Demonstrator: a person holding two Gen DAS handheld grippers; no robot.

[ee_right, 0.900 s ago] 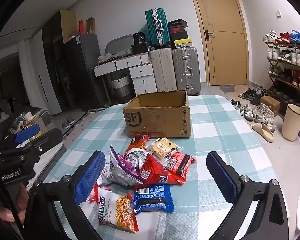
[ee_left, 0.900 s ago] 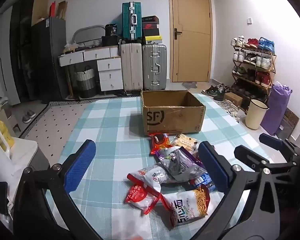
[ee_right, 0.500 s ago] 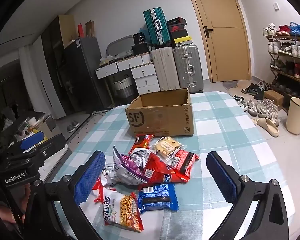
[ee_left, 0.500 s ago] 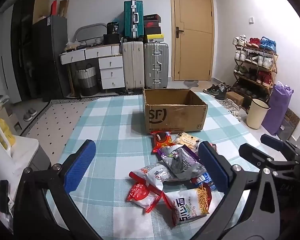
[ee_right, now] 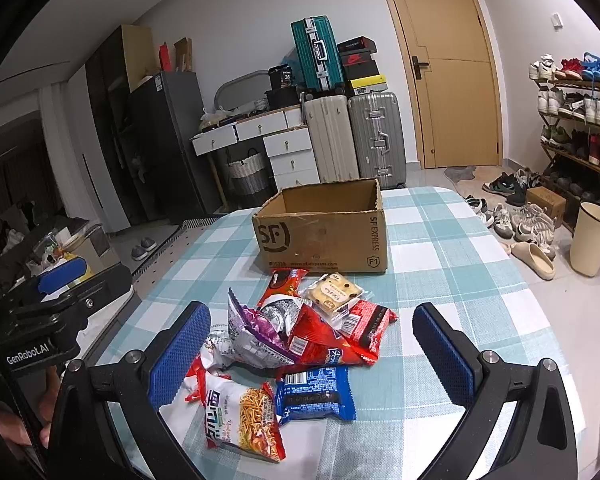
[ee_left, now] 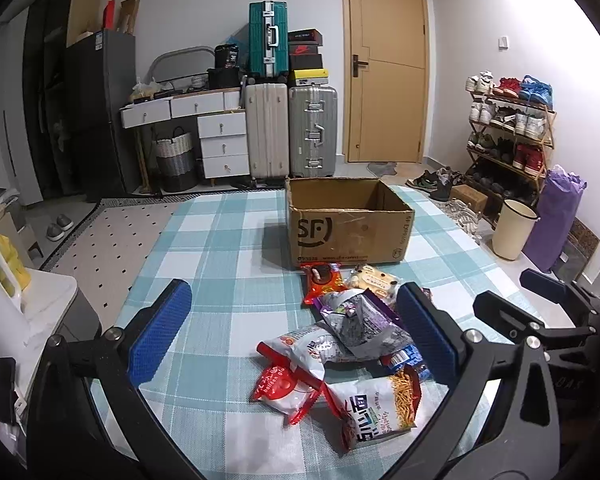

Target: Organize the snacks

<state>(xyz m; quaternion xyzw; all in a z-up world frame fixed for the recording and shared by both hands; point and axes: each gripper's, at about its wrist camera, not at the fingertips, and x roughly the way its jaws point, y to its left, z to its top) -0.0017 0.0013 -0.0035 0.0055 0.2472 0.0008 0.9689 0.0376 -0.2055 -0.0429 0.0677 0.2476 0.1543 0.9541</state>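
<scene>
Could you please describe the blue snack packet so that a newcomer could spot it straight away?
Start at the open brown cardboard box on the teal-and-white checked tablecloth; a heap of snack bags lies in front of it. At the heap's near edge, beside the white bag picturing orange noodle sticks, lies the flat blue plastic packet, the pile's only blue wrapper, barcode facing up.

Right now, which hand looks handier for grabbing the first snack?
Probably the right: its open tongs frame the snack pile, with the blue packet centred. The left tongs sit off to the pile's side.
</scene>
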